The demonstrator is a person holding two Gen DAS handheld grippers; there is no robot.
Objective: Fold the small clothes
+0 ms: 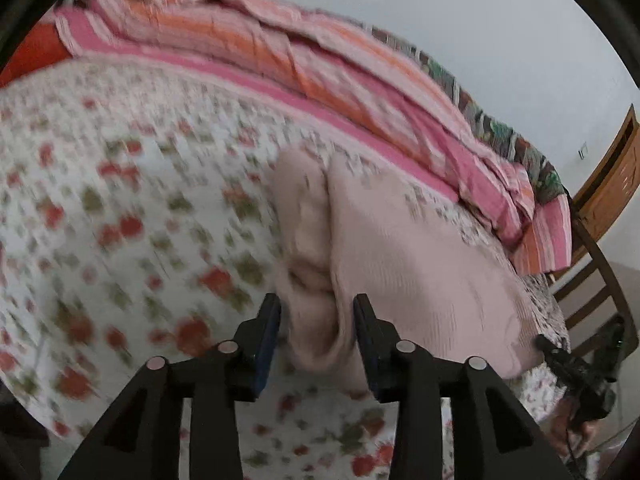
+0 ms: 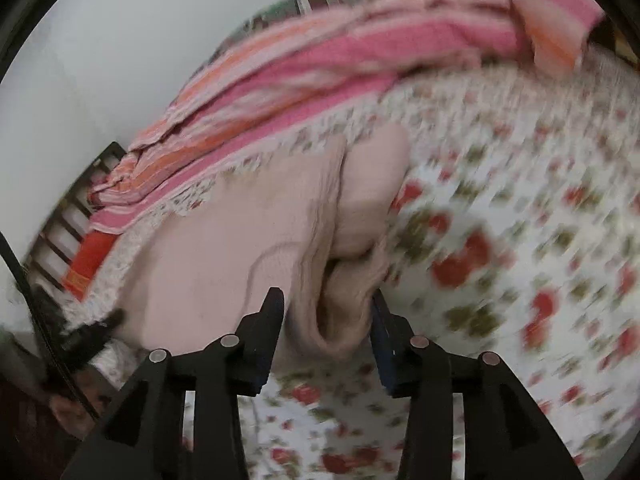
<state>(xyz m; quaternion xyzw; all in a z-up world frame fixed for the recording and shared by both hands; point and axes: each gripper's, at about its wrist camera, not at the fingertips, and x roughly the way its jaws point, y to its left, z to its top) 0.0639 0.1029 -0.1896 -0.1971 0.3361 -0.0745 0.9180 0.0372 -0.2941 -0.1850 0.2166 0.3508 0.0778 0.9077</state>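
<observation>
A pale pink knitted garment (image 1: 400, 248) (image 2: 224, 248) lies on the flowered bedsheet (image 1: 120, 220) (image 2: 520, 240), its near edge bunched and lifted. In the left wrist view my left gripper (image 1: 317, 316) is open, with a gathered fold of that edge hanging loose between its fingers. In the right wrist view my right gripper (image 2: 326, 312) is open too, and the opposite corner of the garment sags between its fingers, brushing the right one. Each view also catches the other gripper as a dark blurred shape at the garment's far side: the right gripper (image 1: 576, 368) and the left gripper (image 2: 92, 332).
A pink and orange striped blanket (image 1: 280, 64) (image 2: 320, 52) is heaped along the far side of the bed against a white wall. A wooden slatted frame (image 1: 600, 280) (image 2: 68, 216) stands at the bed's end. A red-orange cloth (image 2: 90, 256) lies near it.
</observation>
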